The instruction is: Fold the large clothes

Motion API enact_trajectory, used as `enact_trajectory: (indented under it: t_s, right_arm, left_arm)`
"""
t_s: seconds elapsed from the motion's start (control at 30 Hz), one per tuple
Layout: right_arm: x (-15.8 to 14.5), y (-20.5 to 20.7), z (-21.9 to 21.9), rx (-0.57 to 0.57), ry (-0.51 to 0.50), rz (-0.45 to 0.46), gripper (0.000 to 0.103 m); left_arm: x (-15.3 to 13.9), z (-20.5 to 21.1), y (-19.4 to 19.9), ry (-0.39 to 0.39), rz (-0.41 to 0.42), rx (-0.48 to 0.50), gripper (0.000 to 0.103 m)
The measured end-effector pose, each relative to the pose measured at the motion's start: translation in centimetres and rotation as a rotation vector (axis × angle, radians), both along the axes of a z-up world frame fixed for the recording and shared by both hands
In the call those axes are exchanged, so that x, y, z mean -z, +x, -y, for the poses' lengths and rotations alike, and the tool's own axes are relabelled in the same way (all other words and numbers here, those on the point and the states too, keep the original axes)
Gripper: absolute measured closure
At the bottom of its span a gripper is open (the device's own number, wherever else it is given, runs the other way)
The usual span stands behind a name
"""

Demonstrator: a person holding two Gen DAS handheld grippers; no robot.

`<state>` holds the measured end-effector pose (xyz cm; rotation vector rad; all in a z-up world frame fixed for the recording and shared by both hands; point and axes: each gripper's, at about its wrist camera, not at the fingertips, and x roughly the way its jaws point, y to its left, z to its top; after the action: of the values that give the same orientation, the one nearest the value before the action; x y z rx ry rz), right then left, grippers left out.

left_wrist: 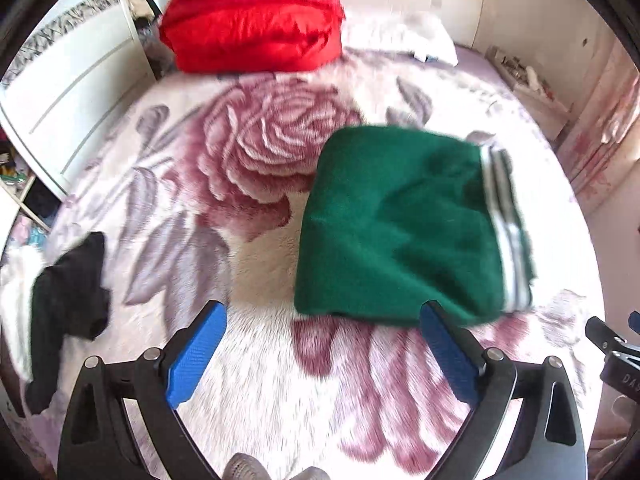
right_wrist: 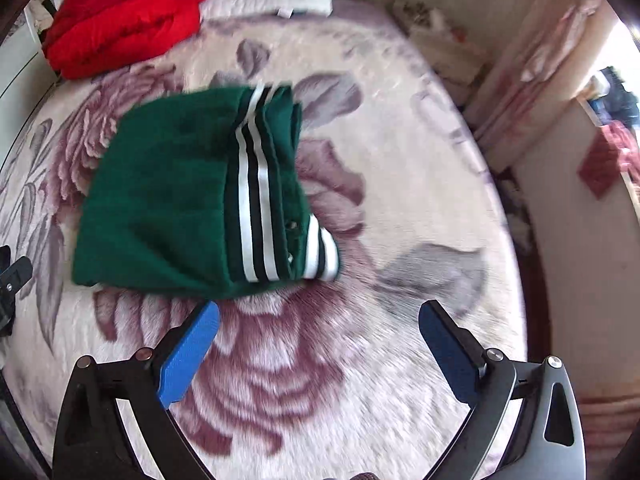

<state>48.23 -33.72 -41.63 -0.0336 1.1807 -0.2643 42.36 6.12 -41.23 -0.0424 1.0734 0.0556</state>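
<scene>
A green garment (left_wrist: pixel 400 224) with white and black stripes lies folded into a thick rectangle on the rose-patterned blanket (left_wrist: pixel 248 152). In the right wrist view the green garment (right_wrist: pixel 172 196) shows its striped edge toward the right. My left gripper (left_wrist: pixel 322 320) hangs above the blanket just in front of the fold, open, nothing between its blue pads (left_wrist: pixel 196 360). My right gripper (right_wrist: pixel 318 318) is also open and empty, above the blanket near the garment's lower right corner. Part of the right gripper's body (left_wrist: pixel 616 352) shows at the left wrist view's right edge.
A folded red garment (left_wrist: pixel 252 16) sits at the far end of the bed beside a white pillow (left_wrist: pixel 416 36). A black garment (left_wrist: pixel 68 304) lies at the bed's left side. A white cabinet (left_wrist: pixel 68 92) stands on the left, a wall and curtain (right_wrist: pixel 532 64) on the right.
</scene>
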Motion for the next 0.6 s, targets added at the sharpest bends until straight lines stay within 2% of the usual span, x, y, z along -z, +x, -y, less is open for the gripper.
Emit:
enact_trajectory:
  t_s: [0.17,0.33,0.53,0.6]
  right_arm:
    - [-11.3,-7.8,-4.1,0.001,-0.03,0.082,0.001]
    - [-22.7,-16.6,-3.9,0.037,-0.065,0.163,0.001]
    - [-33.7,-26.3,-4.6,0.042,-0.056,0.227,0.001]
    - [-36.2,-28.7,-5.1,0.039,-0.06,0.249,0.001]
  left_arm:
    - [-7.5,0.6,-4.6,-0.003,0.056,0.014,0.004]
    - [-15.9,2.2,-11.1,-0.019,0.107,0.047,0.004]
    - [-24.2,3.4,-18.2,-0.01,0.164,0.074,0.004]
    - [-26.3,3.7,-20.3,0.0,0.185,0.083,0.004]
